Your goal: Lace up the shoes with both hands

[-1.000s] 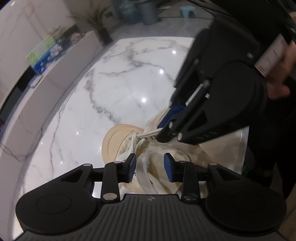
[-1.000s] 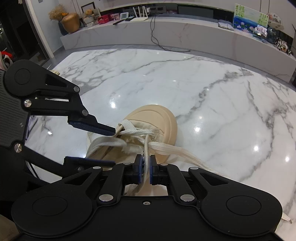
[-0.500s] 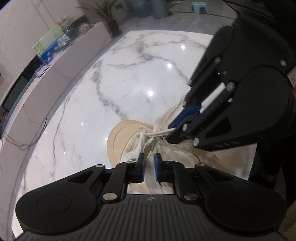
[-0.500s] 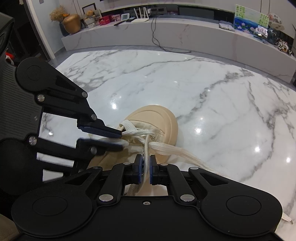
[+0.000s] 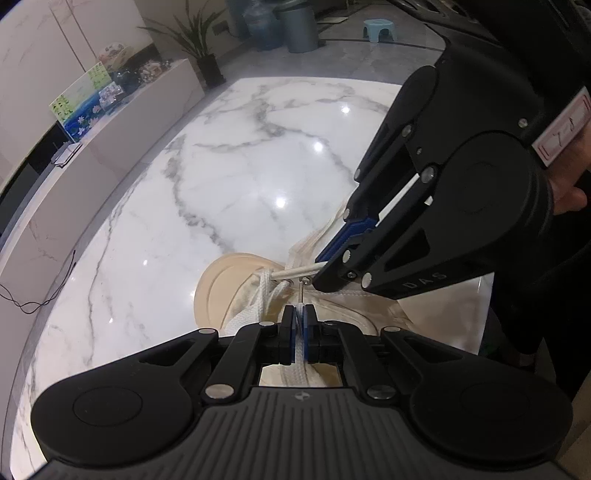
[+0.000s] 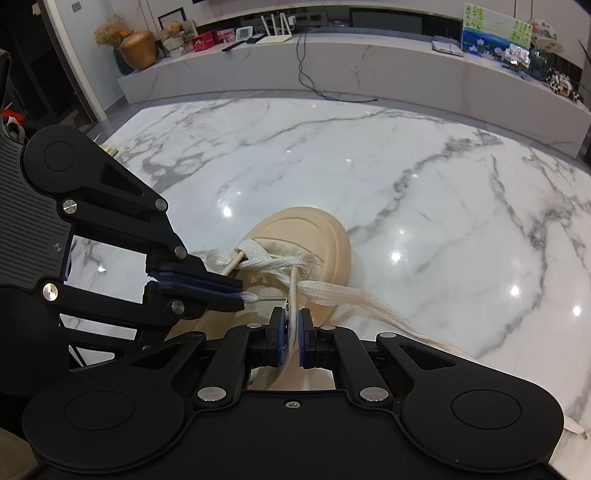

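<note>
Glossy white marble with grey veins forms the desk (image 6: 424, 206). Near its front edge, the left claw (image 5: 298, 317) is clamped on a flat woven lace (image 5: 300, 363), and the right claw (image 6: 291, 325) pinches a second strand (image 6: 292, 295) just beside it. Both run to one cream canvas shoe (image 6: 314, 236) with a smooth rounded rubber toe pointing far.

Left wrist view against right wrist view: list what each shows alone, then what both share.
Only the left wrist view: a potted plant, a blue stool and the person's hand. Only the right wrist view: a gold vase and a white router. Both: the beige shoe, its white lace, both grippers shut on it, the marble table.
</note>
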{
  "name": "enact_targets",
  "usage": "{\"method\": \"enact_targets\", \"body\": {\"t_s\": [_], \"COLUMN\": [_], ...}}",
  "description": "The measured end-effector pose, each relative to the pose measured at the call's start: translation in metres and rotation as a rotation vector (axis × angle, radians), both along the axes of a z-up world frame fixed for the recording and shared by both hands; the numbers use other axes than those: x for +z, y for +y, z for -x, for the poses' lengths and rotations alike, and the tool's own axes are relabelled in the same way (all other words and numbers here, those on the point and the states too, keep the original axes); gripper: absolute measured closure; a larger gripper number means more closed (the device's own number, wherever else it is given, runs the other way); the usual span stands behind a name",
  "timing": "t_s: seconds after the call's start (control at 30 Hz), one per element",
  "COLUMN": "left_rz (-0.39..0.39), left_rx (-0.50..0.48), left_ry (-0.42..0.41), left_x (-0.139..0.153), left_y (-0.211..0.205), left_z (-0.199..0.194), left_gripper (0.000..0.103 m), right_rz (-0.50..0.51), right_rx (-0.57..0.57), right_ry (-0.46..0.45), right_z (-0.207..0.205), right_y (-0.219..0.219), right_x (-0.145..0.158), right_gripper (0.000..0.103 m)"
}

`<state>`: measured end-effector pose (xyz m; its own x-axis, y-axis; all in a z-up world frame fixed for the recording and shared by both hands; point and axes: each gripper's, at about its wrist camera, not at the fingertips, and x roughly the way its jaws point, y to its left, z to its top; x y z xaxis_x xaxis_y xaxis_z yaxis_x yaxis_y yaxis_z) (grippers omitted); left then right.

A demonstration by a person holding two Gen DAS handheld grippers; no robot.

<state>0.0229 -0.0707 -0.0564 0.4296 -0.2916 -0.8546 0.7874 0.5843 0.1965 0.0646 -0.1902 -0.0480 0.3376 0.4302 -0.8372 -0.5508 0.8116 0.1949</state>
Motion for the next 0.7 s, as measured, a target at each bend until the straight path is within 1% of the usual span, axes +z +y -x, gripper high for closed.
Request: {"method": "enact_targets", "body": {"t_s": [0.53,0.7], "left_rz": [0.018,0.013], "left_rx": [-0.036,-0.031], "left_ry": [0.002,0.002], "left_x": [-0.0005,-0.0021], "left_y": [-0.0028,-0.0033], "left_z": [0.0012,-0.0015], "left_gripper": [0.100,0.100], "right_rz": [0.011,0.013], "right_rx": [0.009,0.011], "right_ry": [-0.007,-0.009], "right_z": [0.0034,0.0048], "right_y": [0.0006,0.0019], "right_x": [-0.0007,-0.0008], "right_gripper": [0.099,0.099]}}
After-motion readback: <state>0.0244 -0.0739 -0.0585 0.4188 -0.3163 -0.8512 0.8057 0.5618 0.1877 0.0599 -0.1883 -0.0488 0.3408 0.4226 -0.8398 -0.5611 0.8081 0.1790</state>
